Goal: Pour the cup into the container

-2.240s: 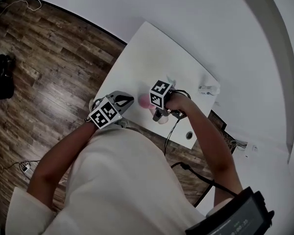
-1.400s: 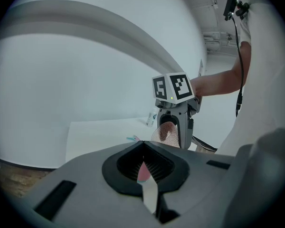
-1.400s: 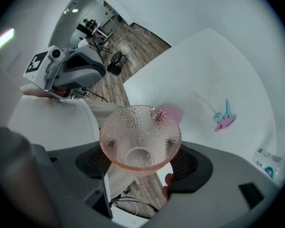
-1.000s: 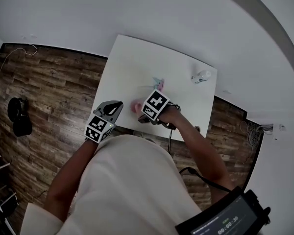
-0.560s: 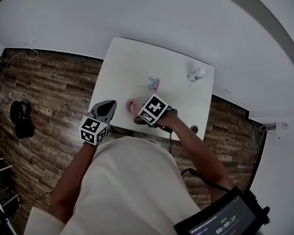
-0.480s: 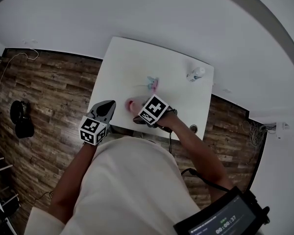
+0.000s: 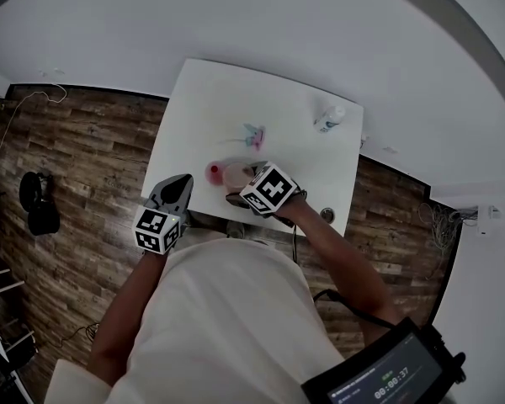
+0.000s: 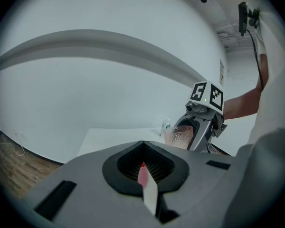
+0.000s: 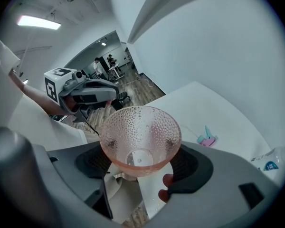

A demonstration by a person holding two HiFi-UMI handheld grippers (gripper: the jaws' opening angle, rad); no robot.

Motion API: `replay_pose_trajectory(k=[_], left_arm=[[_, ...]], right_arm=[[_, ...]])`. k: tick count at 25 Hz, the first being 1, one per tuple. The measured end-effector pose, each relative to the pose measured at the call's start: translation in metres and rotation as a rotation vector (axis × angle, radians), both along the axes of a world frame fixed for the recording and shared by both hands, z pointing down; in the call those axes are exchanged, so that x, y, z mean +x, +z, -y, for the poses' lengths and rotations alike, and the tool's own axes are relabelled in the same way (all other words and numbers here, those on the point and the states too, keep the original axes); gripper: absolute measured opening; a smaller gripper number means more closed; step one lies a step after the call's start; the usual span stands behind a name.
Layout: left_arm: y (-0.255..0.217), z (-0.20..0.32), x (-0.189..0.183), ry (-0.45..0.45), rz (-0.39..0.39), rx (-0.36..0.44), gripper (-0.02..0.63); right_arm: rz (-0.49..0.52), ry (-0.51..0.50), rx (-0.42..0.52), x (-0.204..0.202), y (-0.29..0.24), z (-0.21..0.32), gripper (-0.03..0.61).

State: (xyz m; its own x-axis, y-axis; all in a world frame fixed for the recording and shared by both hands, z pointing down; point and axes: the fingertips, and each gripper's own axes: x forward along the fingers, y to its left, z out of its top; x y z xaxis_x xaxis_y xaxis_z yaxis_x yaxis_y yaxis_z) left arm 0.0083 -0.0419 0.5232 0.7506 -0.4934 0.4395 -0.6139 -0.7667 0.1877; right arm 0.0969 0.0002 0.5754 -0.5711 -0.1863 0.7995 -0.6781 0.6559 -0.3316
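Since a moment ago the right gripper [image 9: 140,173] has come up from the near edge of the table [image 7: 227,99]. The cup [image 9: 140,141] now shows clear of its marker cube, at the lower middle of the tabletop in the head view. The jaws are clamped on the cup's lower part, one pad on each side.

The left gripper [image 8: 143,163] has drawn back to the table's lower left edge, with its jaws together and nothing between them.

Inside the cup I see only droplets on the dimpled pink wall and a bare bottom. I'd judge the liquid is already out, and that the cup is being brought back up, not tipped.

In the left gripper view the cup stands close to upright. Its long axis runs from base to rim, up and down, with the wide mouth on top.

A small red round thing [image 7: 213,172] sits just left of the cup. I cannot tell whether the cup is meant to empty into it.
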Motion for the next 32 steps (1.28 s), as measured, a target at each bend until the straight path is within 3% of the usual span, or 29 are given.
replay_pose_trajectory(k=[11,32], left_arm=[[-0.004,-0.013,0.003,-0.001,0.004,0.055,0.009],[0.005,-0.015,0.025,0.115,0.036,0.016,0.009]], right_arm=[[-0.011,0.064,0.143,0.021,-0.012,-0.005,0.364],[-0.074,0.192,0.287,0.066,-0.006,-0.009,0.364]])
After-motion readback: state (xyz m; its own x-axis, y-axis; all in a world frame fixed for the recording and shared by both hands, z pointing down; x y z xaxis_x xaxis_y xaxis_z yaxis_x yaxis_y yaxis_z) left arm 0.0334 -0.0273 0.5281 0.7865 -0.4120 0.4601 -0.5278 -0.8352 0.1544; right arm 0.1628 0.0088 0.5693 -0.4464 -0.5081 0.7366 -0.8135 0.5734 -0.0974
